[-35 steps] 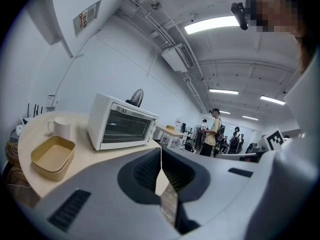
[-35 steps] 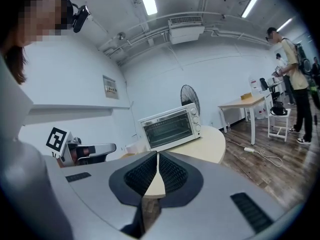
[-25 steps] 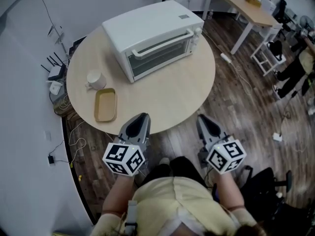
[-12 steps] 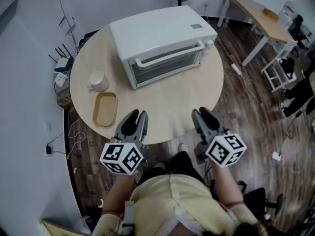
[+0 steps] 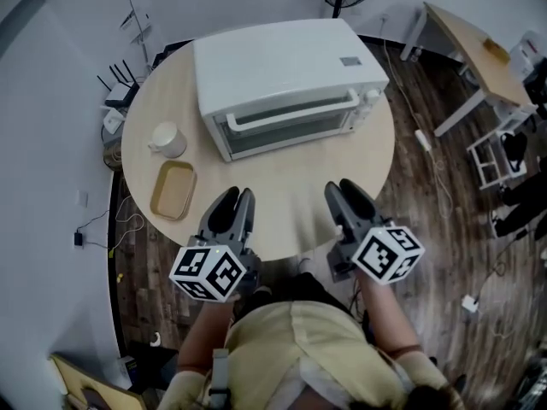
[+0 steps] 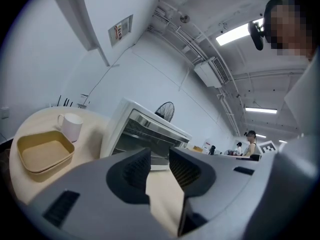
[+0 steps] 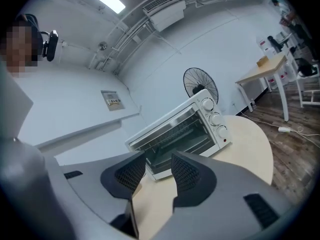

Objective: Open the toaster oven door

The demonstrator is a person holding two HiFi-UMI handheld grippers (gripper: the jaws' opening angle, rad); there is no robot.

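White toaster oven door (image 5: 289, 128) shut; L tongs (image 5: 238, 198) apart, R tongs (image 5: 341, 188) just opened, empty.

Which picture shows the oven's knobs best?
The right gripper view: the three knobs on the toaster oven face the camera. The head view shows them only as small bumps from above; the left gripper view does not show them.

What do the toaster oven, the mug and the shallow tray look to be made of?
Toaster oven: white matte casing, probably painted metal; its door is dark see-through glass showing racks. Mug: white, smooth, likely ceramic. Tray: tan, matte, rounded corners; plastic or bamboo fibre, cannot tell.
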